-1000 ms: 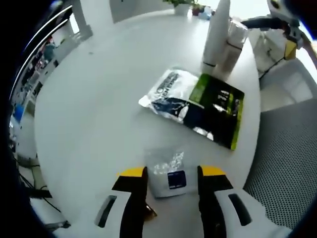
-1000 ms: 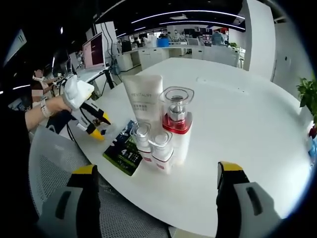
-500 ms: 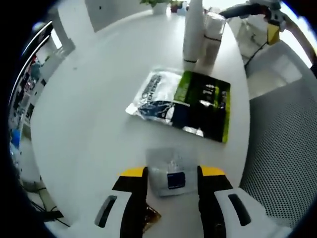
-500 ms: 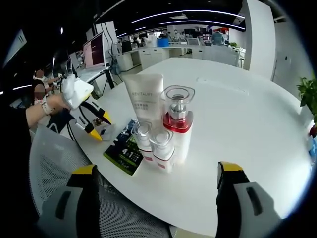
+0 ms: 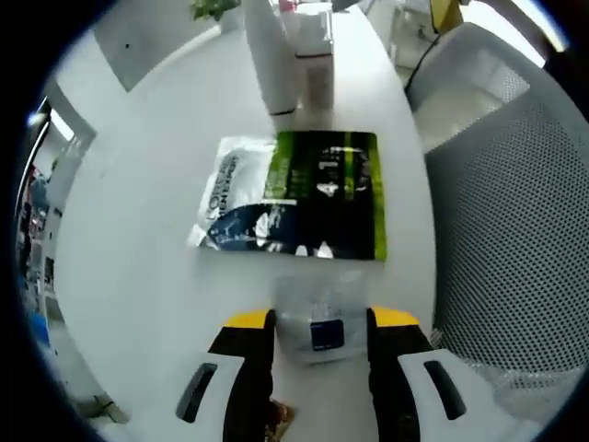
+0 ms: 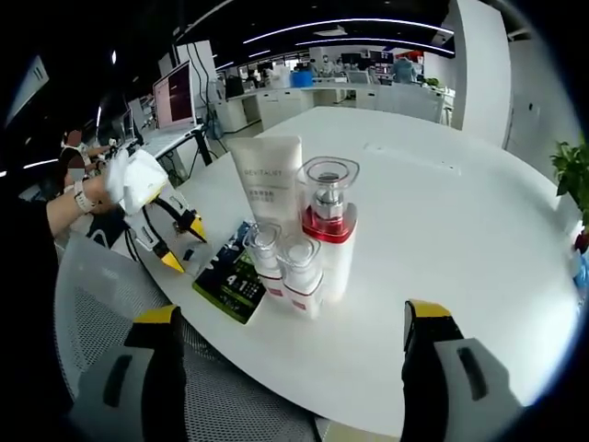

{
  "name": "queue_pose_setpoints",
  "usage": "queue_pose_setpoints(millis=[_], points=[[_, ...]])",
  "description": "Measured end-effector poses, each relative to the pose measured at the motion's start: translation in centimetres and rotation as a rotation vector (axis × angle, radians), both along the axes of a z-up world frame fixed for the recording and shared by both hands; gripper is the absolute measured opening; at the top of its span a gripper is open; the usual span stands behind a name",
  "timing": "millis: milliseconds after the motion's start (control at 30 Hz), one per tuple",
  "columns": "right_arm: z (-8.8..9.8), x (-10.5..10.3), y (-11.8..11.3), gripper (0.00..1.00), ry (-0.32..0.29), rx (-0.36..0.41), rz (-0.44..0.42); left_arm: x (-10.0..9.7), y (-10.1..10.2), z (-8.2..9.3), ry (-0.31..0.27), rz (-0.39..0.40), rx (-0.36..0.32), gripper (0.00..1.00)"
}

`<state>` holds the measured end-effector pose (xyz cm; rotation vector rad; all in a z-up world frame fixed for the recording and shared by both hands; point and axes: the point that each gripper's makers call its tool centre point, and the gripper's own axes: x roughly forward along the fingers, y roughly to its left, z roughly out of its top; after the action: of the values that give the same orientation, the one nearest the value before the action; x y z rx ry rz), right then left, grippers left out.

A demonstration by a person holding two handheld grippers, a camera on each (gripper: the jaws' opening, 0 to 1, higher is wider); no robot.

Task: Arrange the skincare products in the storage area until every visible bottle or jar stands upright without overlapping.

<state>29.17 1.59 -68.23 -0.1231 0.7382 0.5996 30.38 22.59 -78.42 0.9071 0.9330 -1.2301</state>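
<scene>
Swinging over the green-and-silver packet, the left gripper straddled a small clear sachet — jaws apart; closing squarely looked wise. Right gripper hung open near the upright bottles.

Open-plan office: desk rows, monitor (ceiling light strips).

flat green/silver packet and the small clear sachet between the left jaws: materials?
Green and silver packet: looks like foil-laminate film, glossy; crinkled silver part throws bright glints, green part carries print. Small sachet: seems thin clear plastic film, see-through, with a dark label; the white table shows through it. Both are guesses from sheen alone.
</scene>
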Motion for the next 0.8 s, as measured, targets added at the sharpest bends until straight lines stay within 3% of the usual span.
queue_pose_setpoints(millis=[800], points=[[-0.30,-0.09,0.01,0.99,0.012,-0.002,0.001,-0.75,-0.93,-0.20,0.049,-0.157,-0.018,0.39]])
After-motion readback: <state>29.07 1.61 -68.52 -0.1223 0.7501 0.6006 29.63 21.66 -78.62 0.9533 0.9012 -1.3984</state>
